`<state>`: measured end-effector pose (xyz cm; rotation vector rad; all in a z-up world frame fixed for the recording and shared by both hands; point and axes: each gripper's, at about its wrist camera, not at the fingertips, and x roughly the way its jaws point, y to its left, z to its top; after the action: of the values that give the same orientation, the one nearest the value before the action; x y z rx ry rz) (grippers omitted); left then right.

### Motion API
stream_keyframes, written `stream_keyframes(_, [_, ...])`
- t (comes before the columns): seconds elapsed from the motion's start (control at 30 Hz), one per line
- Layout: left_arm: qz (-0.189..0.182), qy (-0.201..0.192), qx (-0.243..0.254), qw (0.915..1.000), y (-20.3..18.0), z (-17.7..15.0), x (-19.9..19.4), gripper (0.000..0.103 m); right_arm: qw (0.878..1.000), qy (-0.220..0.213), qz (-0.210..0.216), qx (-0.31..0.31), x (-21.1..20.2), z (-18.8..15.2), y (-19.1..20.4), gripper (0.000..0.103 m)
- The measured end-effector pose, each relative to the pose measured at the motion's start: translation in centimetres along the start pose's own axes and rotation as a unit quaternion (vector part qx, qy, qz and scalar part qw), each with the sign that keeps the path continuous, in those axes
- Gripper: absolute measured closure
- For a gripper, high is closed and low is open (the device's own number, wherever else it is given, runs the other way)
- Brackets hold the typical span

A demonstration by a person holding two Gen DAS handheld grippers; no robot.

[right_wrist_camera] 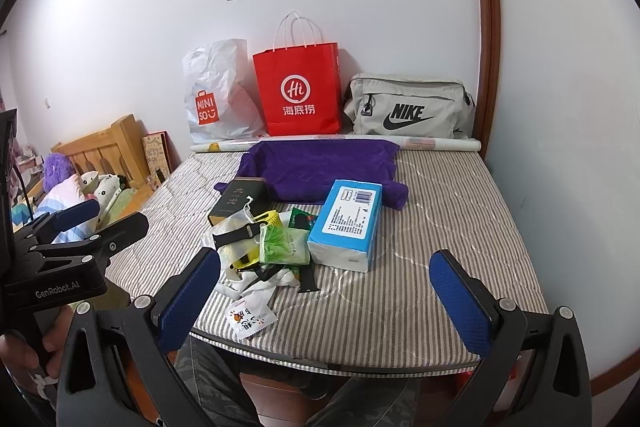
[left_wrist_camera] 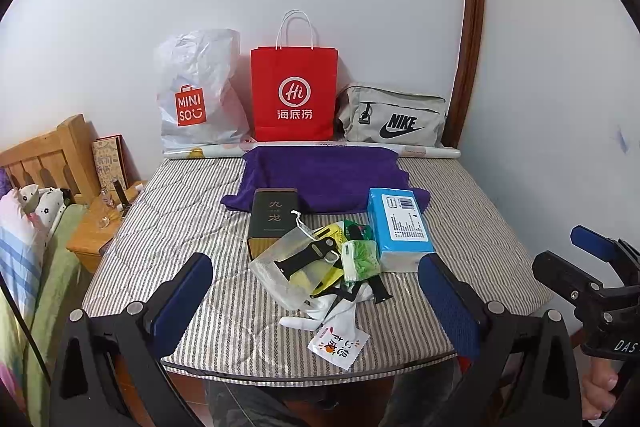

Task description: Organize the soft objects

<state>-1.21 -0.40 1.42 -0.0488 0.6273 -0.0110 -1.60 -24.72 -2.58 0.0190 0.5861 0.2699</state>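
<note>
A pile lies on the striped mattress (left_wrist_camera: 168, 227): a blue tissue pack (left_wrist_camera: 400, 229) (right_wrist_camera: 346, 223), a green tissue packet (left_wrist_camera: 360, 259) (right_wrist_camera: 284, 245), a clear pouch with a black watch strap (left_wrist_camera: 298, 261) (right_wrist_camera: 236, 235), white socks (left_wrist_camera: 332, 311) (right_wrist_camera: 256, 283), a small printed sachet (left_wrist_camera: 338, 345) (right_wrist_camera: 250, 319) and a dark box (left_wrist_camera: 272, 217) (right_wrist_camera: 240, 201). A purple towel (left_wrist_camera: 324, 175) (right_wrist_camera: 320, 167) lies behind. My left gripper (left_wrist_camera: 316, 303) and right gripper (right_wrist_camera: 326, 297) are open and empty, held apart from the pile at the near edge.
A white Miniso bag (left_wrist_camera: 196, 95) (right_wrist_camera: 218, 95), a red paper bag (left_wrist_camera: 294, 95) (right_wrist_camera: 300, 91) and a grey Nike bag (left_wrist_camera: 394, 119) (right_wrist_camera: 408, 107) stand against the back wall. A rolled sheet (left_wrist_camera: 200, 151) lies before them. A wooden bed and nightstand (left_wrist_camera: 96, 227) are at left.
</note>
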Motion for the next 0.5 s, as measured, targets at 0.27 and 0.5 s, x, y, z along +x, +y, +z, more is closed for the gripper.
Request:
stream_keyframes(0.27, [0.001,-0.001,0.0,1.0,-0.01,-0.04,-0.02,0.0,1.0,0.0,-0.001,-0.001,-0.08,-0.03,0.11,0.0])
stream_keyframes(0.5, [0.001,-0.001,0.0,1.0,0.1,0.03,-0.02,0.0,1.0,-0.001,0.0,-0.003,-0.27,-0.09,0.23,0.0])
